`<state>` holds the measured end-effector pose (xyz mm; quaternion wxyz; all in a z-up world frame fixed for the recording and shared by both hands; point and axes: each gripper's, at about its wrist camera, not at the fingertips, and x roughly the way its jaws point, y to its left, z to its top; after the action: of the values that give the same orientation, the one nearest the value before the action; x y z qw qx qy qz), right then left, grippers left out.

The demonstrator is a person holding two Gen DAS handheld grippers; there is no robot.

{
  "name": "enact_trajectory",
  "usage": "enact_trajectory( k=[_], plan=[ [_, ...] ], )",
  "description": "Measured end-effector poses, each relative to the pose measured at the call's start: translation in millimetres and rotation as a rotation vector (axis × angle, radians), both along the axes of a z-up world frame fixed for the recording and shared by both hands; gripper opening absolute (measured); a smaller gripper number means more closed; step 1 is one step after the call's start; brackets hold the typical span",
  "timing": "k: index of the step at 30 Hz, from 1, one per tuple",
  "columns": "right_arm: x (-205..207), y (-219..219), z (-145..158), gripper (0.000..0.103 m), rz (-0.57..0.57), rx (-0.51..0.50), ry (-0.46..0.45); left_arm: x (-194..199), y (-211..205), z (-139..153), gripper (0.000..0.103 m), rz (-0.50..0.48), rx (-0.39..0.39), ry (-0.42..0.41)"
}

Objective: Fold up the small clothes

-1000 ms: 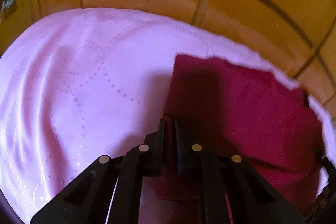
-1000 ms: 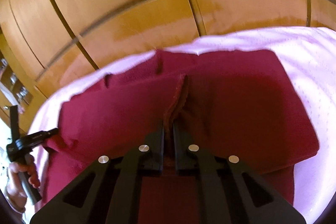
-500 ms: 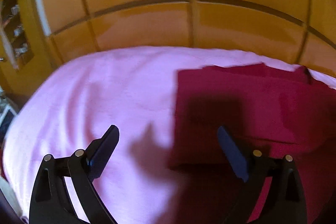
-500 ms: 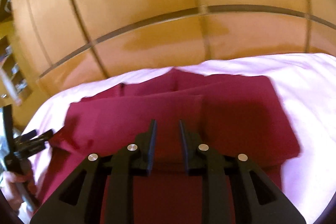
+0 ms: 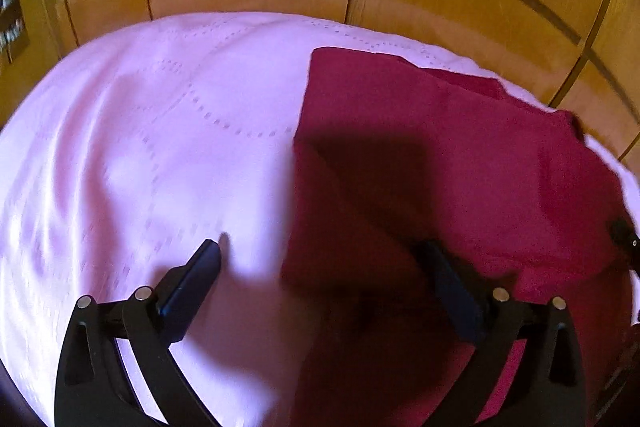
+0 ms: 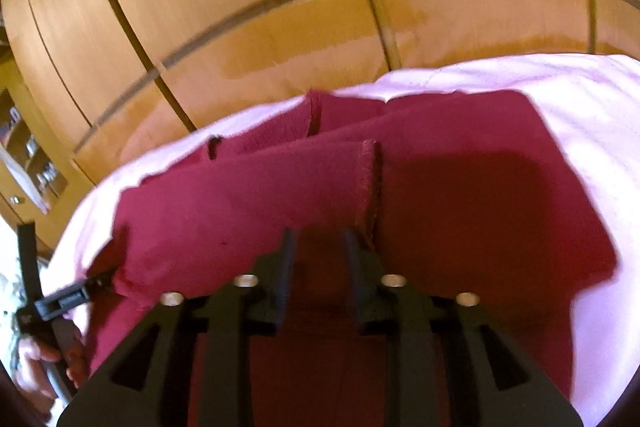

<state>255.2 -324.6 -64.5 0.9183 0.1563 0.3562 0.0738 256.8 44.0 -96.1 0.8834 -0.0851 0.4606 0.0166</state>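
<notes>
Both sides letting go: the left gripper [image 5: 320, 259] is opening wide, nothing between its jaws, while the right gripper [image 6: 318, 241] is opening just above the dark red garment [image 6: 460, 195], pinching nothing. The garment lies folded on the pink bedspread [image 5: 152, 131]. Best to lift clear without snagging the hemmed flap [image 6: 366, 179], then flatten the layers.
</notes>
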Motion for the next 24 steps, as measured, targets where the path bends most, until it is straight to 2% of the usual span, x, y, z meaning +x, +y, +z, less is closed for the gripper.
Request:
enact_trajectory(
  k=[1,5,9,15,17,20,22,23,24],
  plan=[
    [-15.3,-3.7,7.4,0.057,-0.017,0.014,-0.029,-10.4,4.3,1.9,0.101,-0.001,-0.020,-0.006],
    [-62.8,-18.0,19.1,0.057,0.001,0.082,-0.028,-54.5,15.0,0.6,0.101,-0.035,-0.060,-0.002],
    [-110.7,-42.1,16.0,0.057,0.006,0.171,0.028,-106.2,22.6,0.2,0.100,-0.103,-0.088,-0.034],
    [-177.1,-89.5,3.1,0.057,-0.084,0.286,0.087,-157.9,21.8,-0.5,0.101,-0.266,-0.068,-0.069],
    [-196.0,-102.9,-2.2,0.057,-0.118,0.306,0.101,-157.3,27.1,-2.9,0.101,-0.281,-0.063,-0.070],
    [-224.8,-118.7,-13.3,0.057,-0.155,0.369,0.119,-169.5,36.6,0.8,0.100,-0.303,-0.131,-0.079],
    [-238.4,-122.4,-19.2,0.057,-0.140,0.423,0.118,-175.2,36.8,0.5,0.099,-0.310,-0.188,-0.079],
    [-243.3,-122.4,-20.4,0.057,-0.128,0.429,0.120,-177.7,37.7,0.5,0.095,-0.316,-0.206,-0.077],
    [-246.9,-120.6,-21.3,0.057,-0.118,0.423,0.123,-181.5,37.9,-0.1,0.086,-0.321,-0.217,-0.075]
  ],
)
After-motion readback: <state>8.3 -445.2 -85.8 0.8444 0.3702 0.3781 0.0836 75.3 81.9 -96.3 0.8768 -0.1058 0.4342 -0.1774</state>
